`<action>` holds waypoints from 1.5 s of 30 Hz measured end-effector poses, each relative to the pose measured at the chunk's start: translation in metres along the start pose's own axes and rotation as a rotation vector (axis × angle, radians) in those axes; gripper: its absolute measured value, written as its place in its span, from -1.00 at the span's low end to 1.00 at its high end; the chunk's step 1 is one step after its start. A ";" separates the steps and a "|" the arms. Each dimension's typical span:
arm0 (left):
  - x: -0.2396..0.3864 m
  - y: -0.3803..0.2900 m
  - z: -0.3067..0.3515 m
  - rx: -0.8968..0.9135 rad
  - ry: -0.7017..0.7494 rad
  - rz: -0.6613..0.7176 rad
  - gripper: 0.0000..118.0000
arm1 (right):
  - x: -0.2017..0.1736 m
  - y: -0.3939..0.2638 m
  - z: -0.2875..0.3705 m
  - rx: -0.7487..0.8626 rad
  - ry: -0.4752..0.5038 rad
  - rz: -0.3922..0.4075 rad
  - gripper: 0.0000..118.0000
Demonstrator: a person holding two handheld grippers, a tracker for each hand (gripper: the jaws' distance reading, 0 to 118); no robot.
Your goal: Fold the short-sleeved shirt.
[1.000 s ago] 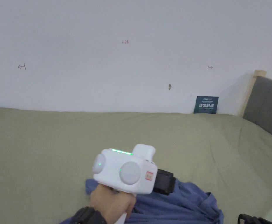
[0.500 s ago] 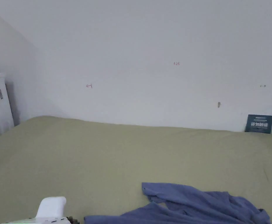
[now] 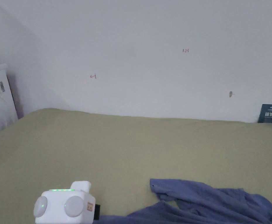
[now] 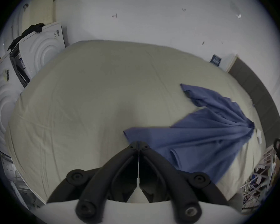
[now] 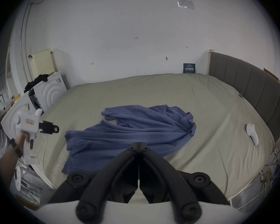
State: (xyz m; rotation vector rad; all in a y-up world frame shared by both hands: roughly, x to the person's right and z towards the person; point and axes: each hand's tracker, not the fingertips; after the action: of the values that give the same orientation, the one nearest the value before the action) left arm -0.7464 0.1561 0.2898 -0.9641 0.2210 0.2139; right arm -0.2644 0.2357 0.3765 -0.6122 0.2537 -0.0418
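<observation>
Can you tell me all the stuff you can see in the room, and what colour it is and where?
shirt: one, blue, crumpled on the middle of the bed
bed sheet: one, olive green, covering the bed
headboard: one, grey, padded, at the right end of the bed
sign: one, dark blue, low on the wall beside the headboard
white object: one, lying on the sheet near the headboard; cannot tell what it is
white appliances: two, at the left end of the bed, dark cloth on top of one
wall: white, behind the bed, small marks on it
left gripper: white body, black jaws together, held in a hand off the shirt's left edge
right gripper: black jaws together, over the shirt's near edge
</observation>
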 end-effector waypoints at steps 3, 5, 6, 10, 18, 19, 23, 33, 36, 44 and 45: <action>0.005 0.010 -0.023 -0.075 -0.044 0.065 -0.15 | 0.009 0.001 -0.007 -0.023 -0.021 0.001 -0.96; 0.010 0.007 -0.038 -0.094 -0.096 0.084 0.95 | 0.013 0.002 -0.009 -0.023 -0.024 -0.010 -0.96; 0.016 0.004 -0.038 -0.087 -0.101 0.082 1.00 | 0.014 0.004 -0.009 -0.017 -0.022 -0.017 -0.96; 0.036 -0.011 -0.046 -0.149 -0.046 0.036 1.00 | 0.014 0.009 -0.008 0.002 -0.015 -0.020 -0.96; 0.049 -0.023 -0.022 -0.091 -0.010 -0.048 0.01 | 0.029 0.011 -0.010 0.034 -0.047 -0.022 -0.96; 0.048 -0.022 -0.019 -0.065 -0.038 -0.043 -0.57 | 0.035 0.010 -0.013 0.022 -0.093 -0.030 -0.96; 0.046 -0.020 -0.016 -0.034 -0.179 0.030 -0.97 | 0.067 0.008 -0.032 -0.027 -0.193 -0.071 -0.96; 0.050 -0.019 -0.011 0.004 -0.195 0.000 -0.97 | 0.154 0.064 -0.164 -0.282 -0.109 -0.208 0.82; 0.053 -0.020 -0.016 -0.006 -0.199 -0.007 -0.97 | 0.165 0.073 -0.210 -0.362 -0.186 -0.227 0.77; 0.051 -0.025 -0.023 0.006 -0.236 0.021 -0.97 | 0.167 0.063 -0.240 -0.481 -0.191 -0.232 0.35; 0.051 -0.024 -0.023 0.013 -0.244 0.029 -0.97 | 0.164 0.061 -0.240 -0.486 -0.190 -0.225 0.30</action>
State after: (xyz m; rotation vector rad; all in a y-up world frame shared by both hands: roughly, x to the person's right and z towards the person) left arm -0.6933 0.1279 0.2823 -0.9128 0.0124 0.3539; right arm -0.1667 0.1317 0.1158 -1.1201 0.0051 -0.1405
